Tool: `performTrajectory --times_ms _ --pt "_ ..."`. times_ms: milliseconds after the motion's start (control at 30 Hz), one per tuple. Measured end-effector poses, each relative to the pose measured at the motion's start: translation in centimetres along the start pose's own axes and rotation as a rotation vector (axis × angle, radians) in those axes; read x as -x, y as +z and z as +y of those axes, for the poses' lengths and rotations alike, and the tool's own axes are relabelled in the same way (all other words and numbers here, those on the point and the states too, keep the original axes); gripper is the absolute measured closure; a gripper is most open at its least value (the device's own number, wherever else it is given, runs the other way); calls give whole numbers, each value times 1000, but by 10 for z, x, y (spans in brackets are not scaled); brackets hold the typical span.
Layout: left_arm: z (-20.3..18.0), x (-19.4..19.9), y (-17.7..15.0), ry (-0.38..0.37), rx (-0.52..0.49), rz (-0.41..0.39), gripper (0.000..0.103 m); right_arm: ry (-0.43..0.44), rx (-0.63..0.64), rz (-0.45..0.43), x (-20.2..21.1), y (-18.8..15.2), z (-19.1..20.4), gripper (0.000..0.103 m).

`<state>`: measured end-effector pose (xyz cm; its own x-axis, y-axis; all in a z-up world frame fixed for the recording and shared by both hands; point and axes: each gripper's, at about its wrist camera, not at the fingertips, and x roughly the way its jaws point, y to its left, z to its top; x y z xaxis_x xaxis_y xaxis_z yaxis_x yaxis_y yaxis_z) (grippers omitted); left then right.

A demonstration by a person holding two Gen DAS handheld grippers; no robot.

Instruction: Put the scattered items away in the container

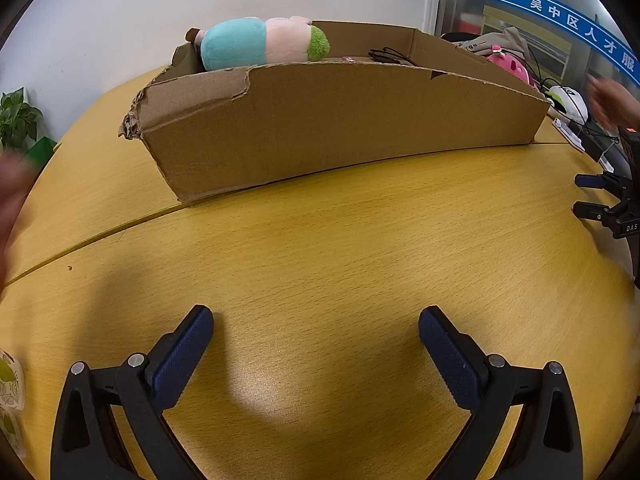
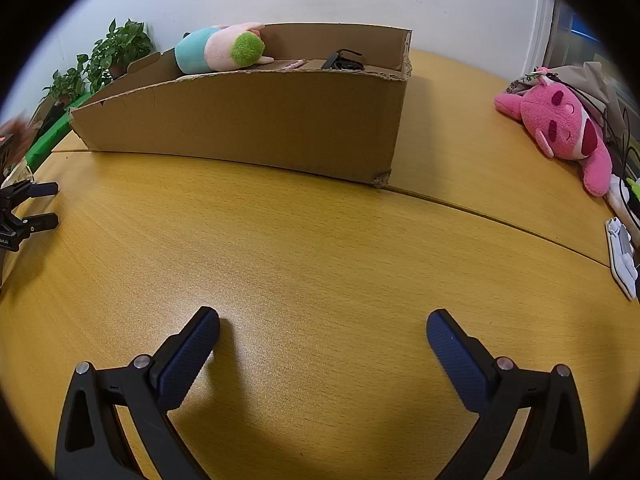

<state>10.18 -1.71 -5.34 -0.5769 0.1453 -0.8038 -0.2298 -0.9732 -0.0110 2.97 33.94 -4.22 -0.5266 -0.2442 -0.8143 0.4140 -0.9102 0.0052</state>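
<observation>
A torn cardboard box (image 1: 340,120) (image 2: 256,120) stands on the yellow wooden table (image 1: 320,248) (image 2: 320,248). In it lies a plush toy (image 1: 260,42) (image 2: 220,48) with a teal body and green tuft, and a black cable (image 1: 390,56) (image 2: 344,62). A pink plush (image 2: 564,128) (image 1: 512,68) lies on the table to the right of the box. My left gripper (image 1: 316,332) is open and empty, low over the table in front of the box; it also shows in the right wrist view (image 2: 42,206). My right gripper (image 2: 322,336) (image 1: 588,196) is open and empty.
Potted plants (image 2: 108,60) (image 1: 18,116) stand at the back left. A beige bag (image 2: 588,80), a white and black plush (image 1: 568,100), cables and a white power strip (image 2: 622,256) lie at the right edge. A table seam (image 2: 500,216) runs across.
</observation>
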Motion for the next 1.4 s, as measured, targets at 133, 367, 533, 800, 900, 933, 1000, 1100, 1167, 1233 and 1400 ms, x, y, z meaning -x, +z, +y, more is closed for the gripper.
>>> performTrajectory --times_ms 133,367,533,800,900,933,1000,1100,1167,1233,1400 --pt "0 0 0 0 0 1 0 -1 0 -1 0 0 0 0" --pt "0 0 1 1 0 1 0 -1 2 -2 0 2 0 0" --pt "-1 1 0 1 1 2 0 -1 2 -3 0 1 -1 0" --pt "0 1 1 2 1 2 0 -2 2 -3 0 1 0 0" --pt "-1 1 1 2 1 2 0 -2 2 -4 -1 1 0 0" --pt "-1 1 1 2 1 2 0 -2 2 -4 -1 1 0 0" --pt "-1 1 1 2 1 2 0 -2 2 -4 -1 1 0 0" --pt "-1 1 1 2 1 2 0 -3 2 -4 -1 1 1 0" --pt "4 -3 6 -8 -11 3 0 -3 2 -4 -1 1 0 0" --pt "5 -2 4 -11 -13 4 0 -3 2 -4 -1 1 1 0" --pt "5 -2 4 -11 -13 4 0 -3 2 -4 1 2 0 0"
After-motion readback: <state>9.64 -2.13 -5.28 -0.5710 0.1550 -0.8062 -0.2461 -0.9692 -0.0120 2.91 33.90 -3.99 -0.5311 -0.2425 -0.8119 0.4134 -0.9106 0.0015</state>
